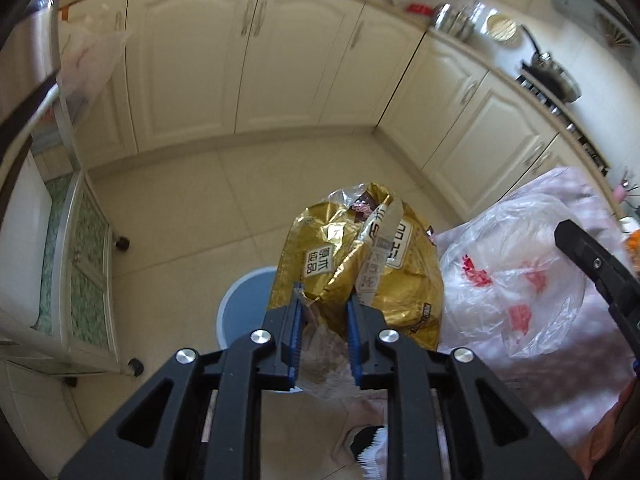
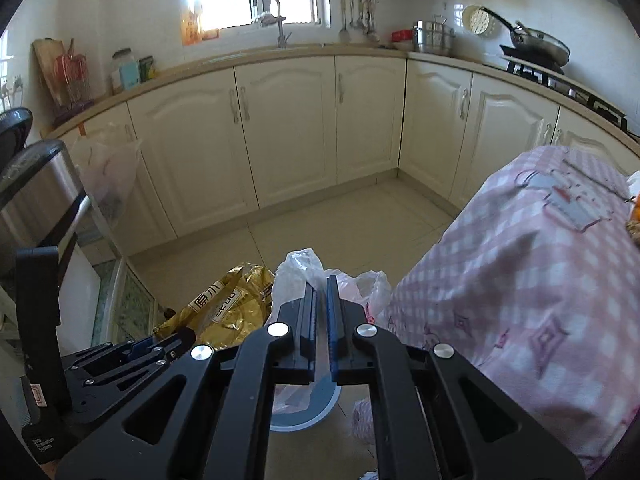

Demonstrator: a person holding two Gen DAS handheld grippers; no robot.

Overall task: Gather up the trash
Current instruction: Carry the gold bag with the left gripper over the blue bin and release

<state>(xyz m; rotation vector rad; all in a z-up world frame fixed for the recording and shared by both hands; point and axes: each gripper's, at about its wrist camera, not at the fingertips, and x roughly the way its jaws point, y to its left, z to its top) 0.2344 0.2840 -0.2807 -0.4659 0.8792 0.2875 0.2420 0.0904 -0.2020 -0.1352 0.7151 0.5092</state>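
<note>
My left gripper (image 1: 323, 294) is shut on a crumpled gold snack bag (image 1: 360, 256), held in the air above a blue-grey round bin (image 1: 244, 300) on the floor. The gold bag also shows in the right wrist view (image 2: 228, 304). My right gripper (image 2: 321, 284) is shut on a thin clear plastic bag with red print (image 2: 304, 272), held beside the gold bag; that plastic bag shows in the left wrist view (image 1: 516, 280). The bin shows below the right gripper (image 2: 308, 412). The right gripper's body shows at the right edge of the left wrist view (image 1: 600, 272).
A table with a pink checked cloth (image 2: 532, 264) stands on the right. Cream kitchen cabinets (image 2: 288, 128) line the back and right walls. A wheeled cart (image 1: 88, 280) and a steel appliance (image 2: 36, 192) stand on the left. A plastic bag (image 2: 112, 172) hangs on a cabinet.
</note>
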